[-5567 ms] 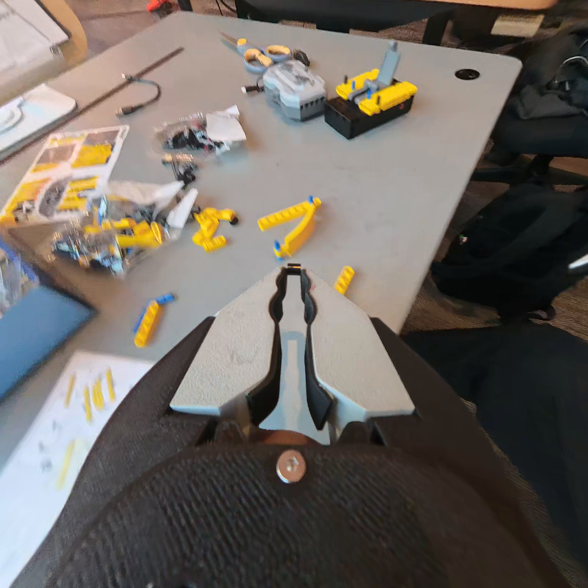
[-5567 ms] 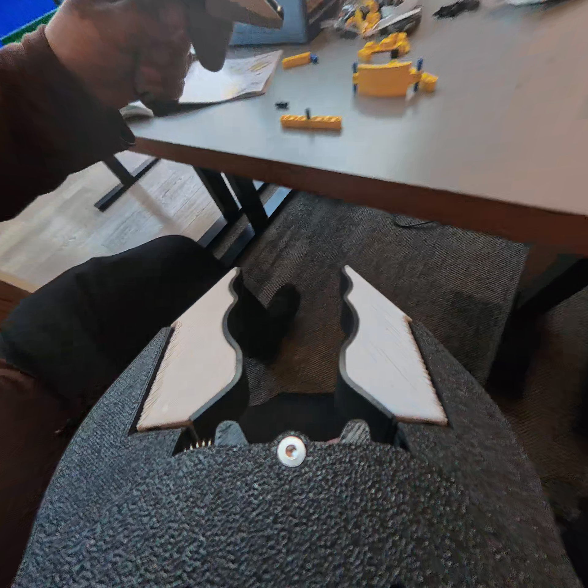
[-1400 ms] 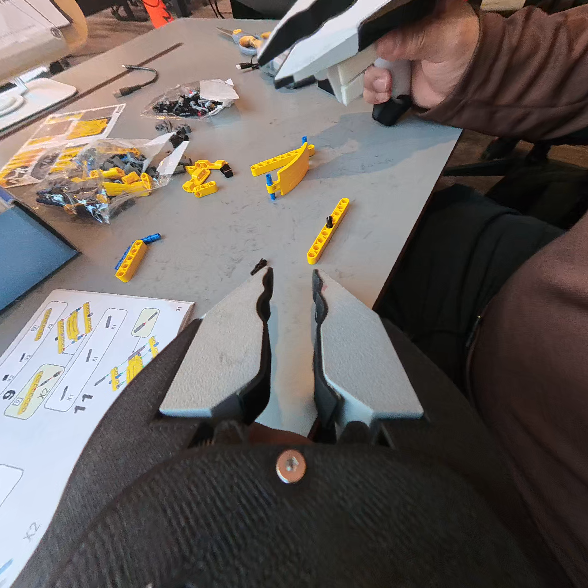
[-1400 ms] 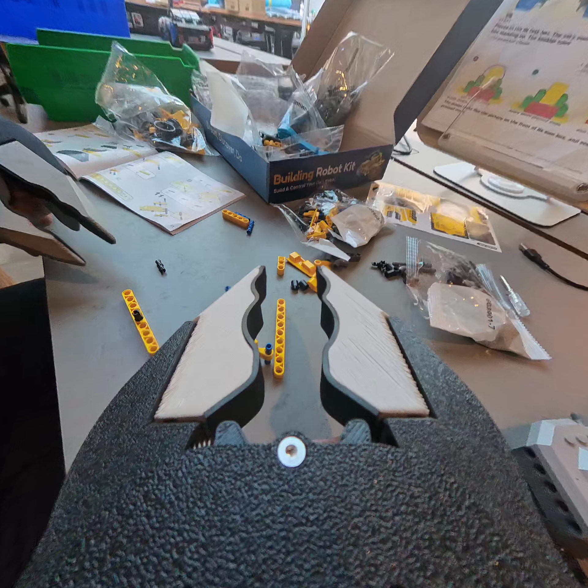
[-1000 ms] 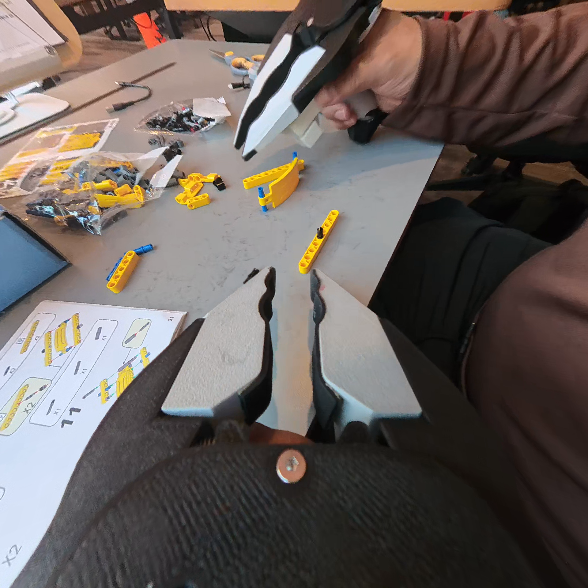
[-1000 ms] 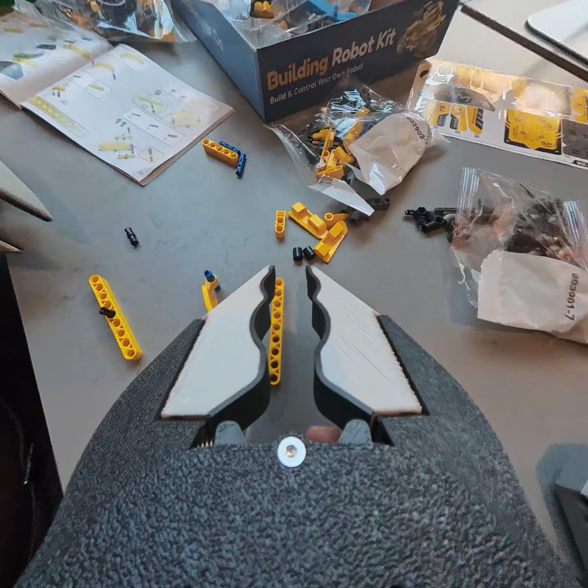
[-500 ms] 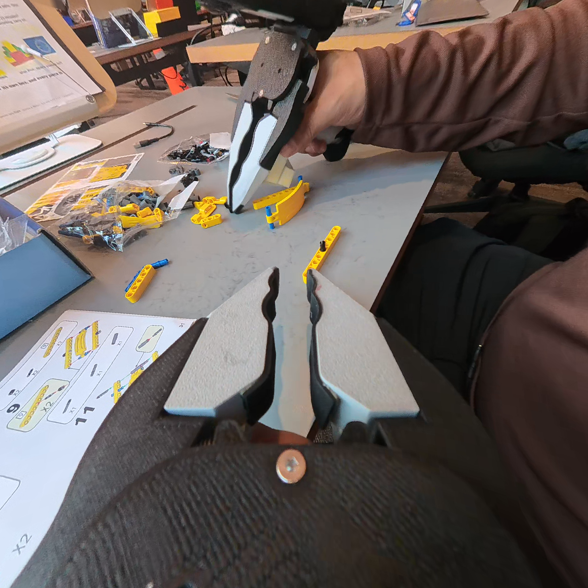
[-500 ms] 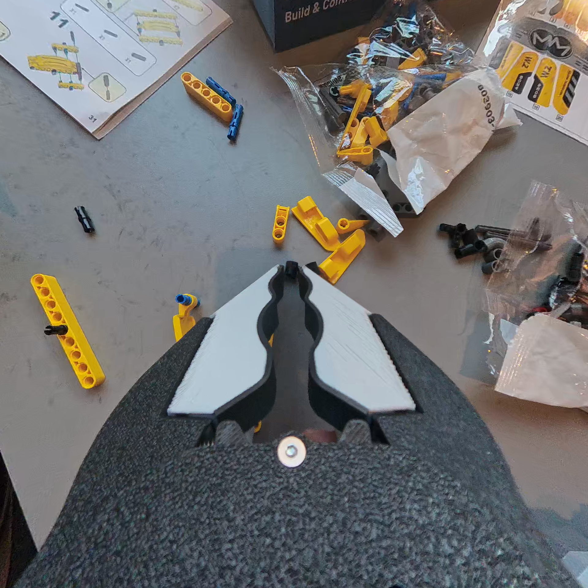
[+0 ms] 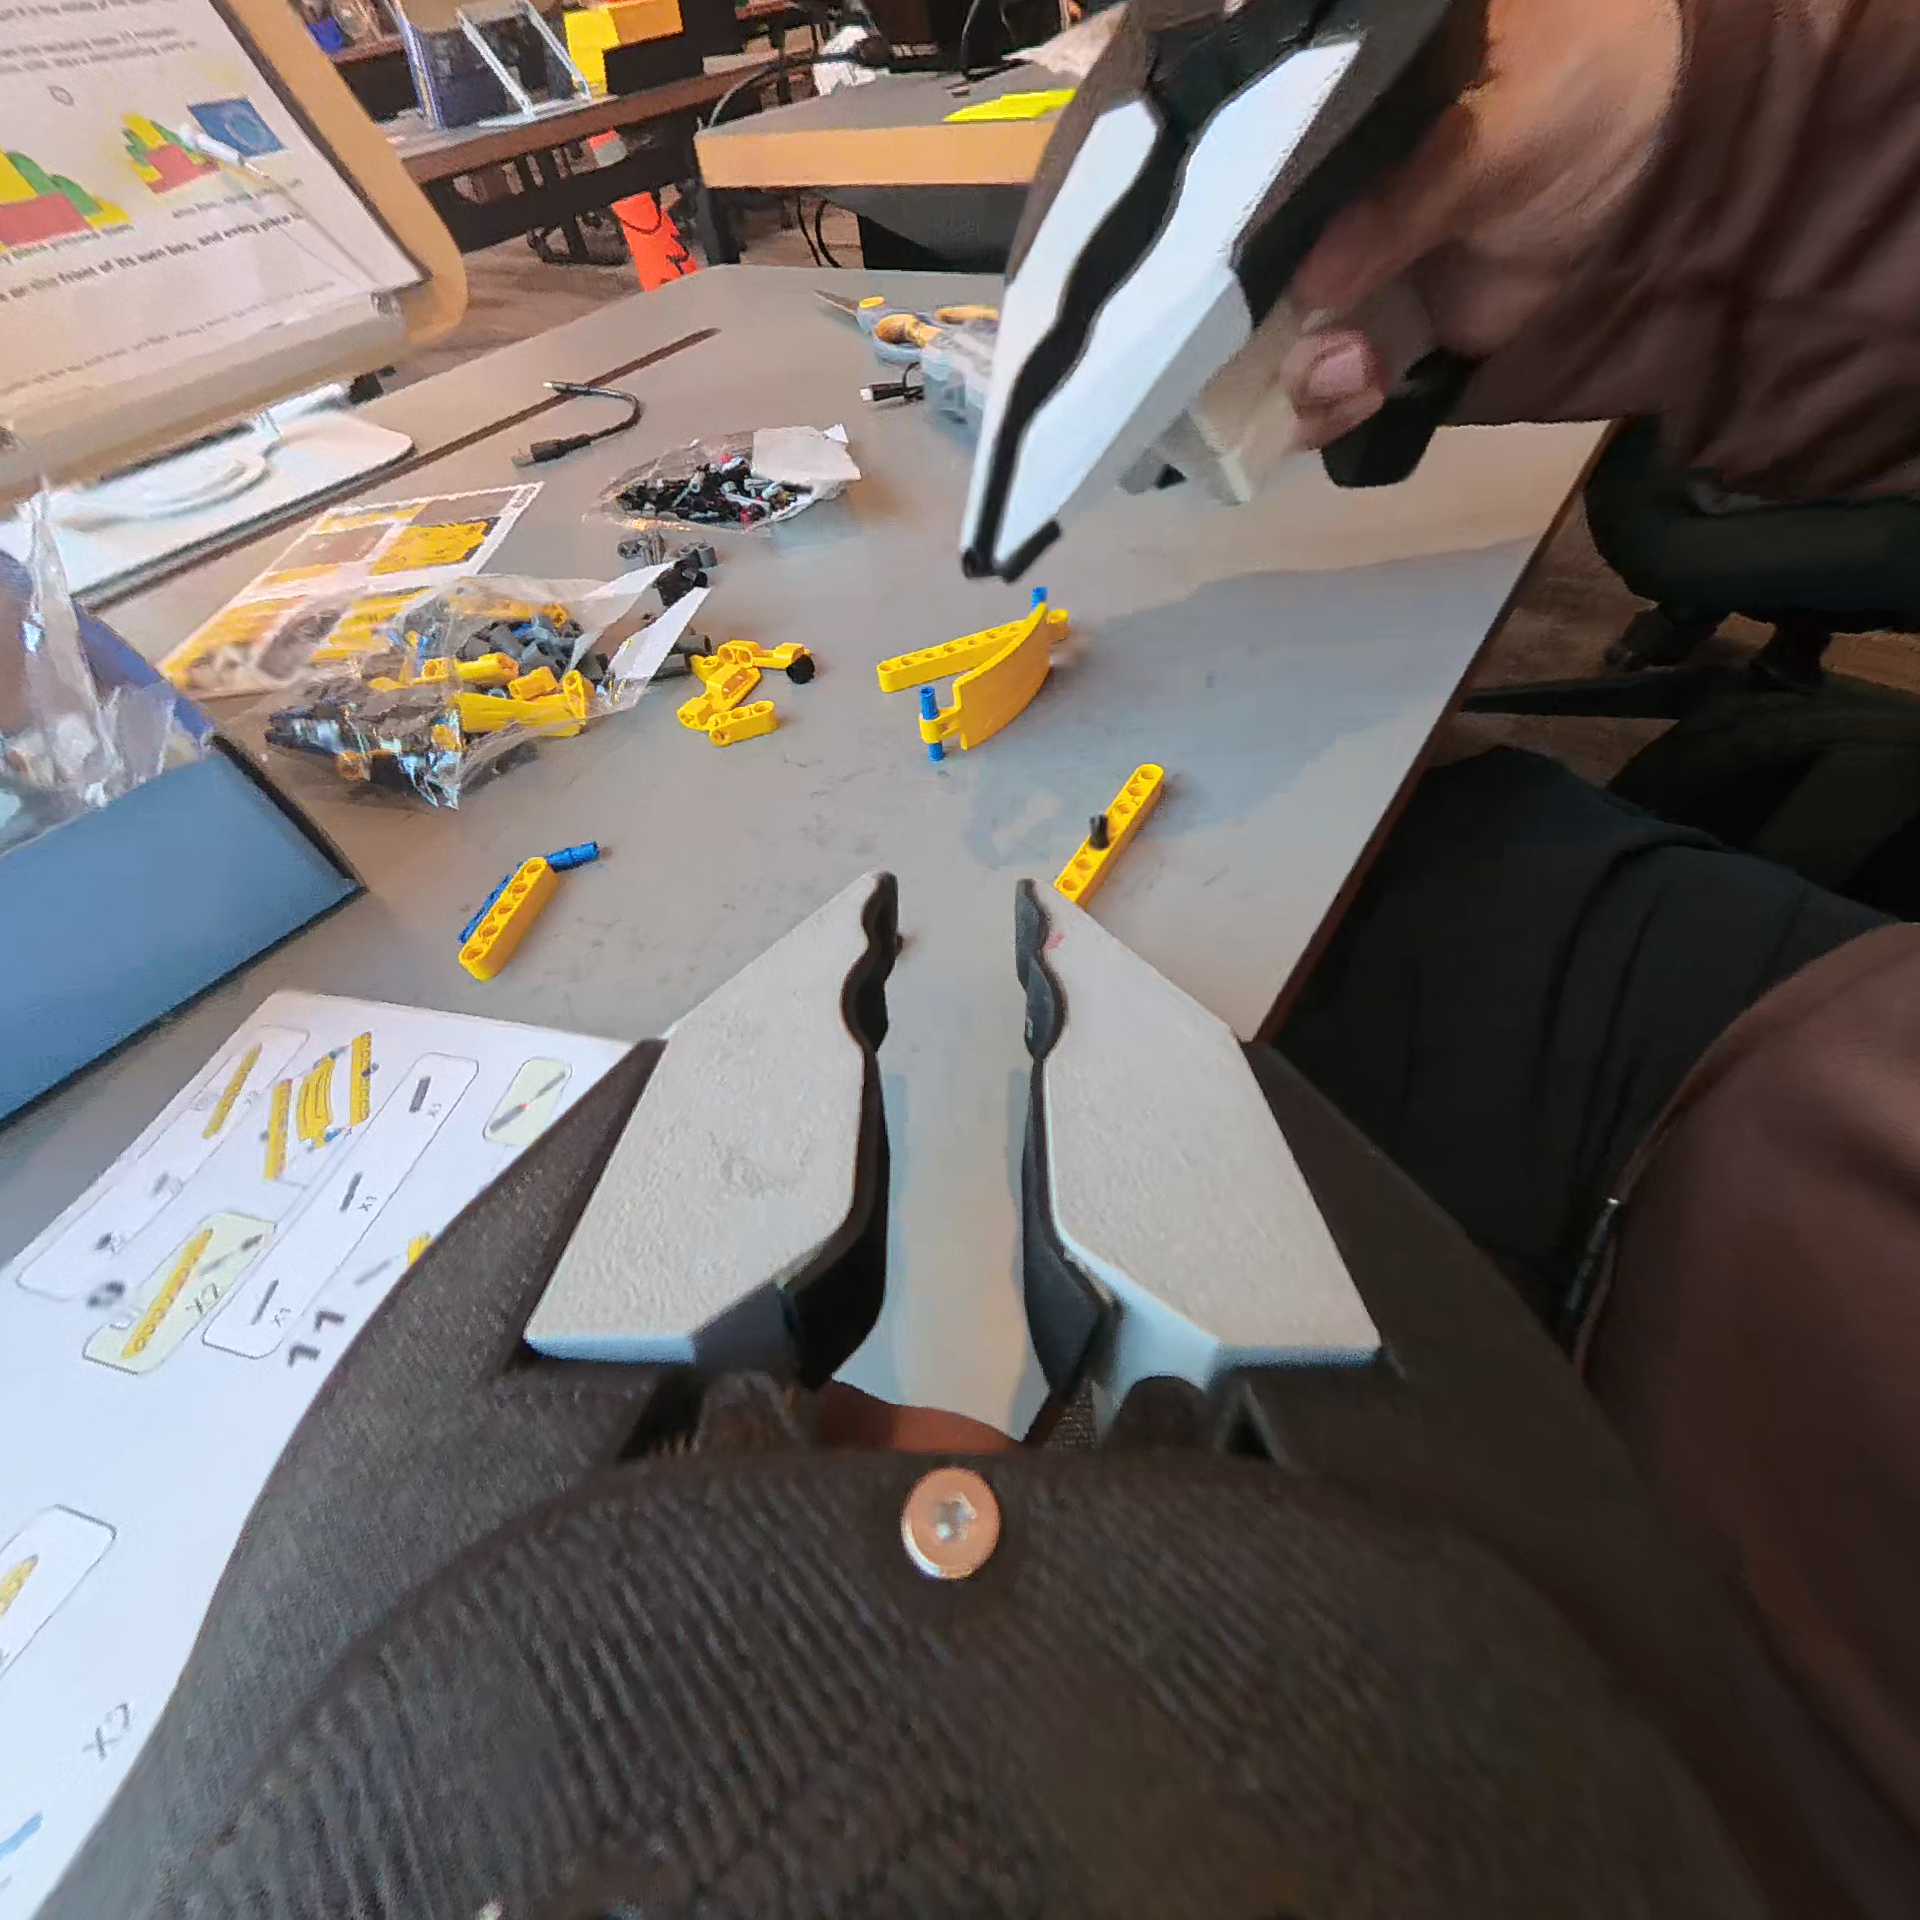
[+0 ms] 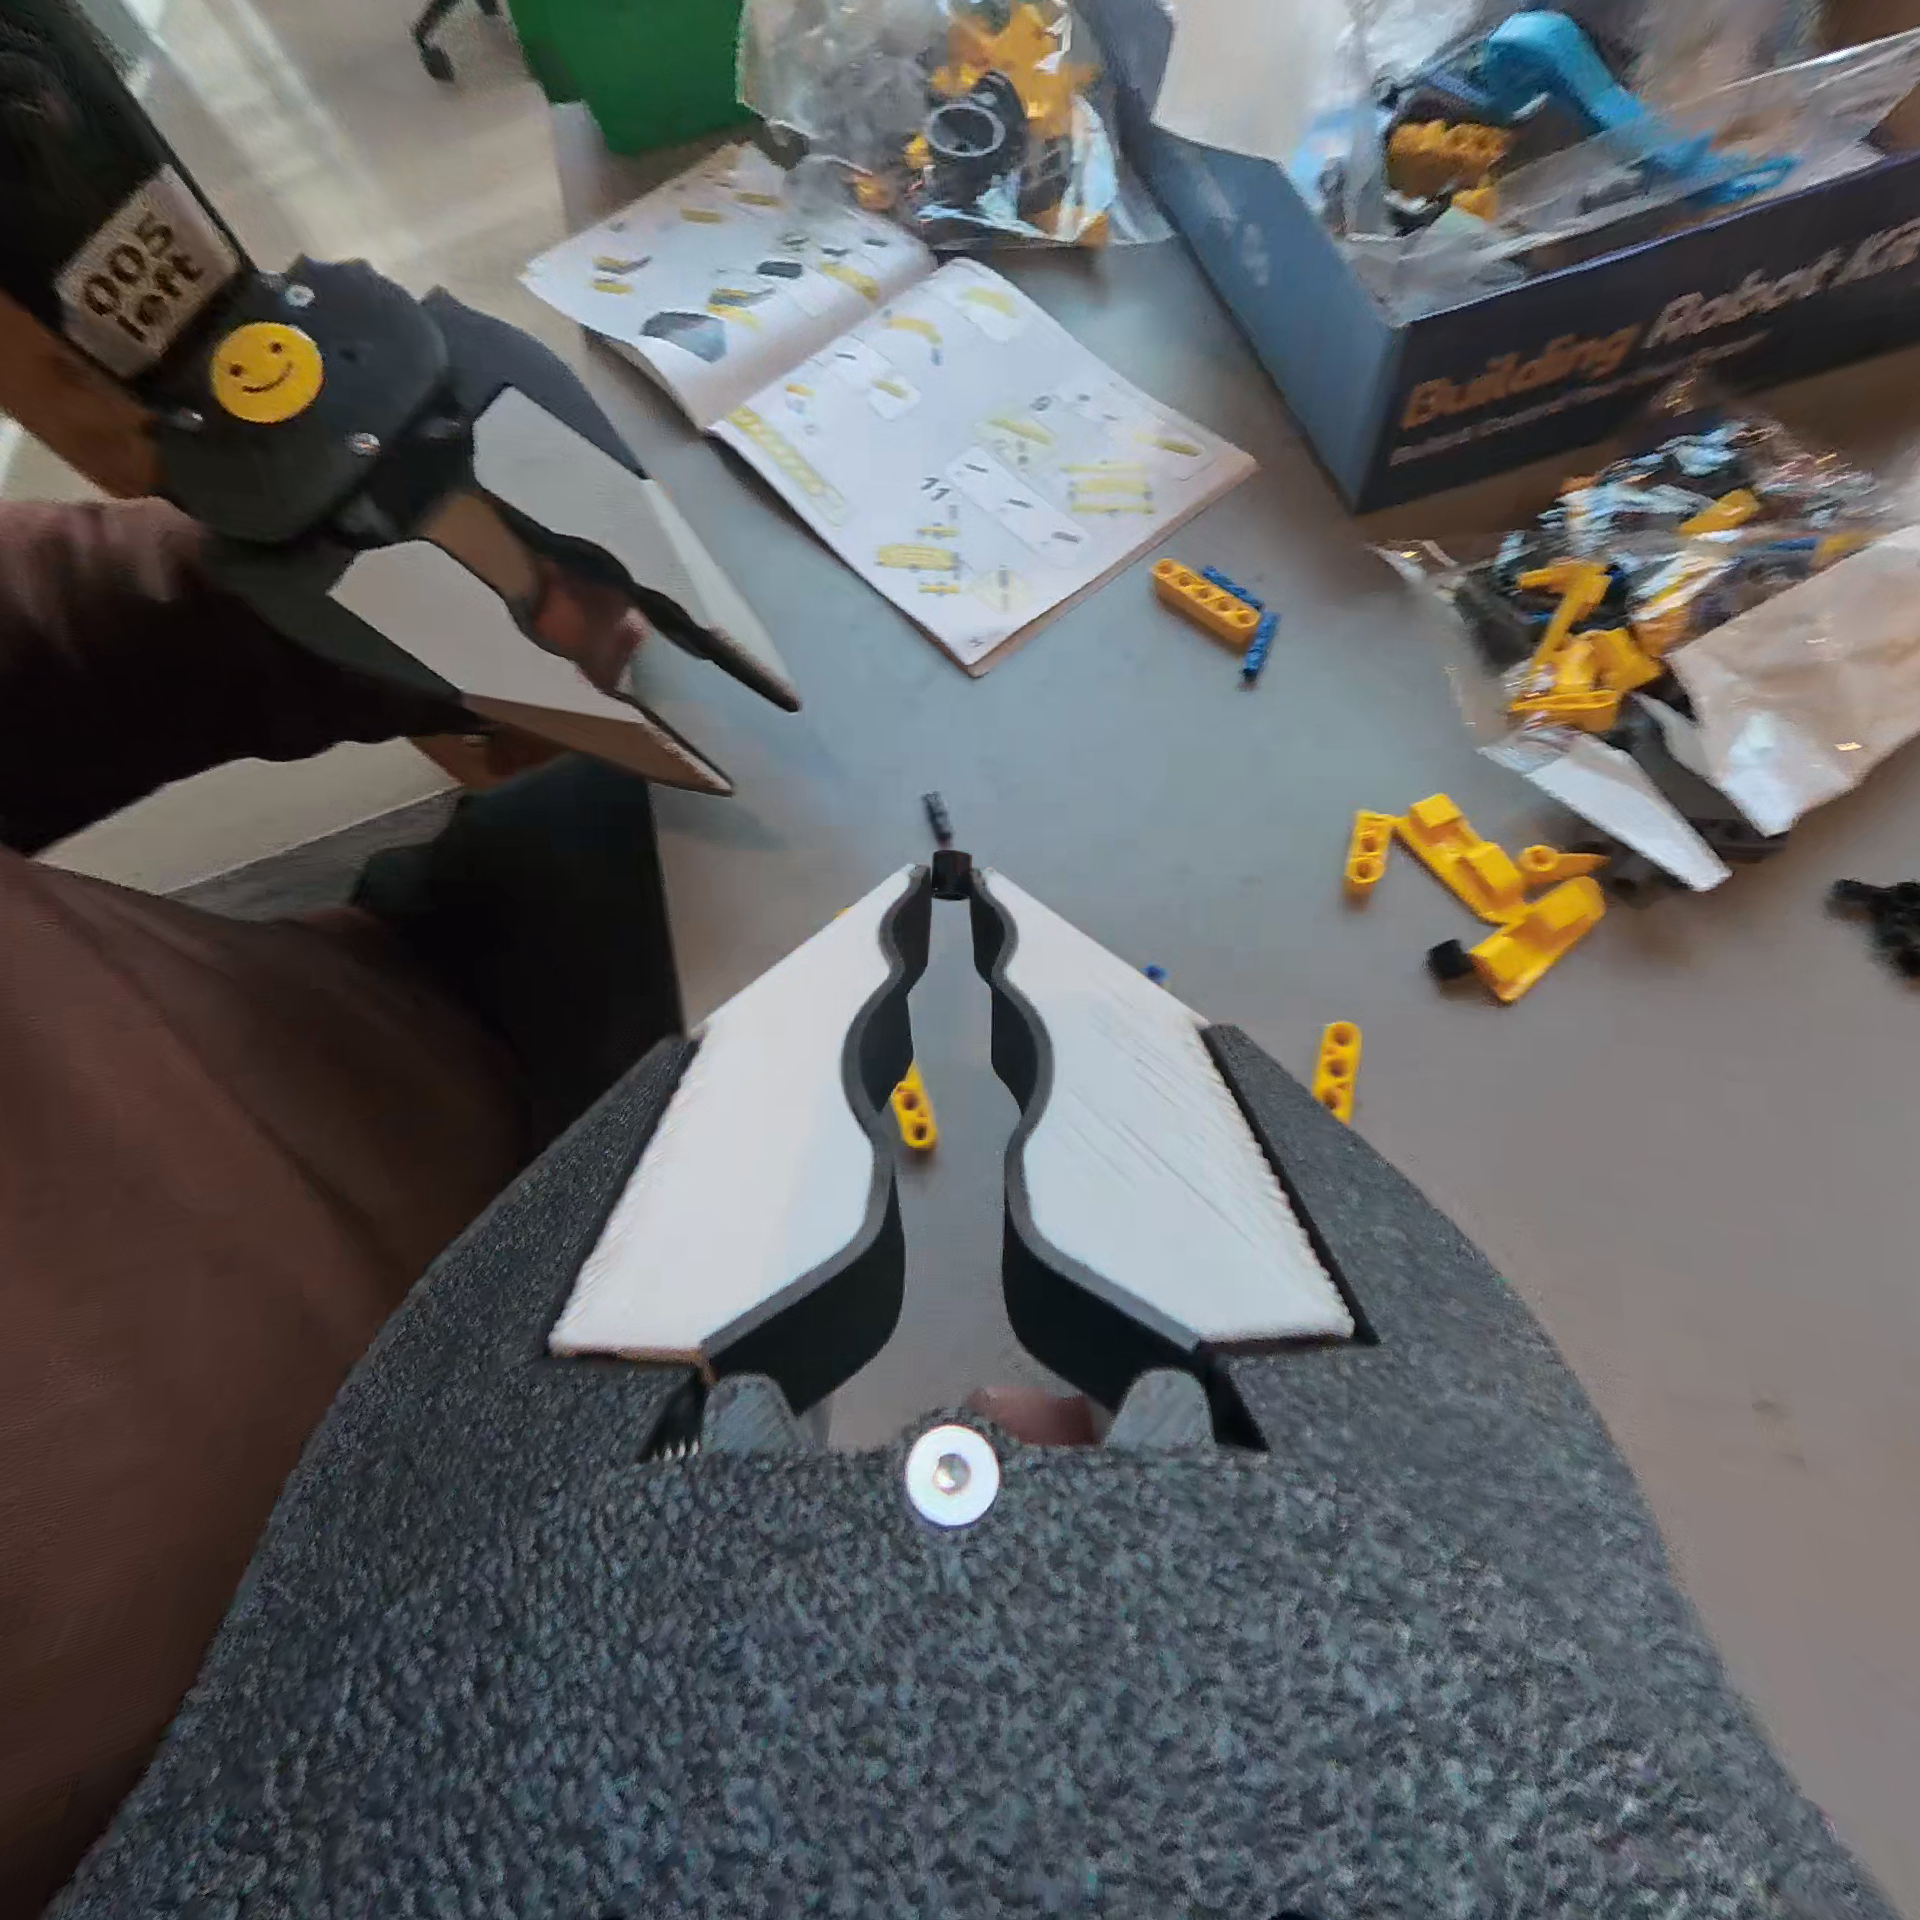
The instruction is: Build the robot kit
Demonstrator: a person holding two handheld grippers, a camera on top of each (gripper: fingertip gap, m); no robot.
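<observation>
- The right hand-held gripper (image 10: 948,878) hangs above the worktop (image 10: 1558,1195), its tips pinching a small black peg (image 10: 950,869).
- The peg's long axis seems to run forward along the fingers, though it is too small to be sure.
- With so shallow a tip hold, the peg could likely twist or drop.
- The left hand-held gripper (image 9: 956,914) is spread and empty, near a yellow beam (image 9: 1112,831).

The flat grey counter (image 9: 1299,665) carries an open white instruction booklet (image 10: 914,457) at near left, a dark blue cardboard box (image 10: 1621,343), torn clear plastic bags of small parts (image 9: 436,686), loose yellow holed beams (image 9: 1110,831), a curved yellow panel (image 9: 997,675) and a black cable (image 9: 592,416) far off.
</observation>
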